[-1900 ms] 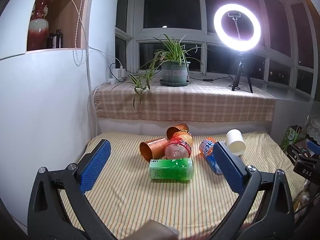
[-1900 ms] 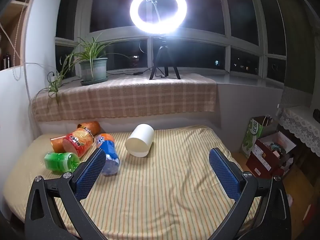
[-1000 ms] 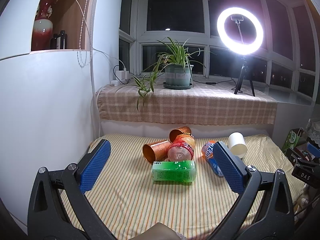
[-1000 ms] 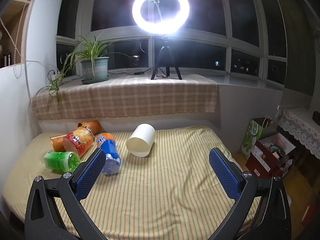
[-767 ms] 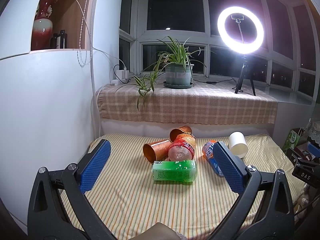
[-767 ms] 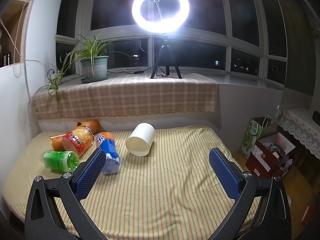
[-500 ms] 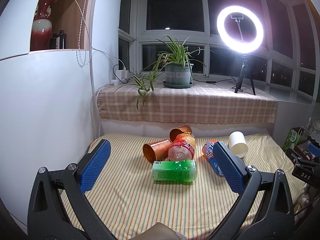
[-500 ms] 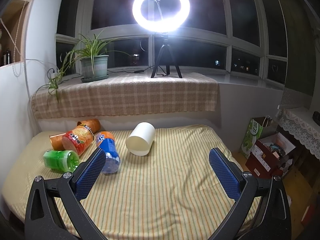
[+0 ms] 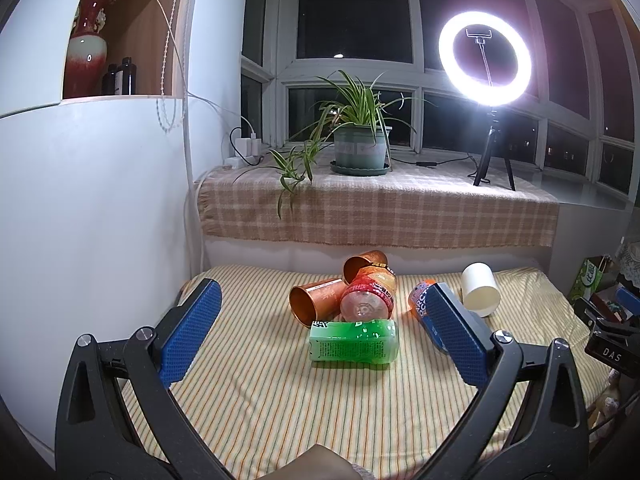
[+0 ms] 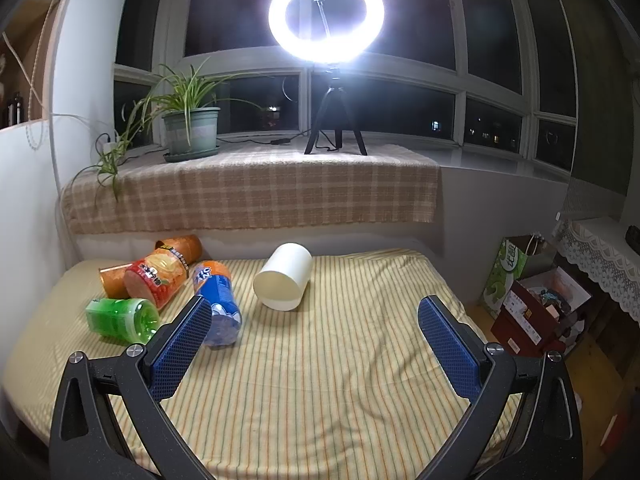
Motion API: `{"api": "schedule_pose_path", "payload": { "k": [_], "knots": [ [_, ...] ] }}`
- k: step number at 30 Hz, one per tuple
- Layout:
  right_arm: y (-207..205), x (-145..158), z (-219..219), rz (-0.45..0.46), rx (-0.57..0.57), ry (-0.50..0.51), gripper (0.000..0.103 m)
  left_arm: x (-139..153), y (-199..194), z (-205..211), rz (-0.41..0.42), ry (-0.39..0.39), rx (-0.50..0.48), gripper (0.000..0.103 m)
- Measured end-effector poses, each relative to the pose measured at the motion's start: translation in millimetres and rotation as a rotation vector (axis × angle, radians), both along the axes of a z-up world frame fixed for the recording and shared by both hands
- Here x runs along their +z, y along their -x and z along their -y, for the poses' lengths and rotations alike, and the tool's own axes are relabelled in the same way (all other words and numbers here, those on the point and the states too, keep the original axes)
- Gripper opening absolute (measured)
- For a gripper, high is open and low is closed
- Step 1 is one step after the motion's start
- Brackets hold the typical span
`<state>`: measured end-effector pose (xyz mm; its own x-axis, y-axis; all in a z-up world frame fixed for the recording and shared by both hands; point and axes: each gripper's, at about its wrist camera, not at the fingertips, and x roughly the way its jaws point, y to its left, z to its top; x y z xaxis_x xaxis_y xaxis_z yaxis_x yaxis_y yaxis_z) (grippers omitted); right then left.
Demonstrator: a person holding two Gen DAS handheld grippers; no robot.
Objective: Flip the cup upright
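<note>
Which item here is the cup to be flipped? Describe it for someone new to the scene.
On the striped bed cover below the ring light, right of the pile of drink bottles, lies the white cup. It is plain, label-free and on its side, apart from the pile.

White cup (image 10: 283, 282); yellow-striped cloth (image 10: 320, 380); blue-padded tool (image 10: 314, 324).

Striped bed (image 10: 320, 380): bottles (image 10: 218, 304), cups (image 10: 284, 282).
</note>
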<state>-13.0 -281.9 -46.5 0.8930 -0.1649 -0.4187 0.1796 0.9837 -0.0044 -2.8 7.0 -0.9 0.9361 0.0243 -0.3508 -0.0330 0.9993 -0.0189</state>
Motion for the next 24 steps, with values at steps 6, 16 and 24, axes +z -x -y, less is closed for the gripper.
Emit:
{"api": "schedule_pose_path", "payload": {
  "k": [6,16,24],
  "knots": [
    [-0.7,0.4,-0.6,-0.002,0.001,0.000,0.102,0.3,-0.5,-0.4,-0.002,0.001,-0.002,0.103],
    [-3.5,0.2,-4.1,-0.004,0.011,0.009,0.102,-7.5,-2.2,-5.3,-0.008,0.002,0.000,0.103],
    [-7.8,0.2,-8.5,-0.011,0.020,0.016,0.102,-10.7,-3.2,-7.0,-0.009,-0.001,0.000,0.103]
  ]
}}
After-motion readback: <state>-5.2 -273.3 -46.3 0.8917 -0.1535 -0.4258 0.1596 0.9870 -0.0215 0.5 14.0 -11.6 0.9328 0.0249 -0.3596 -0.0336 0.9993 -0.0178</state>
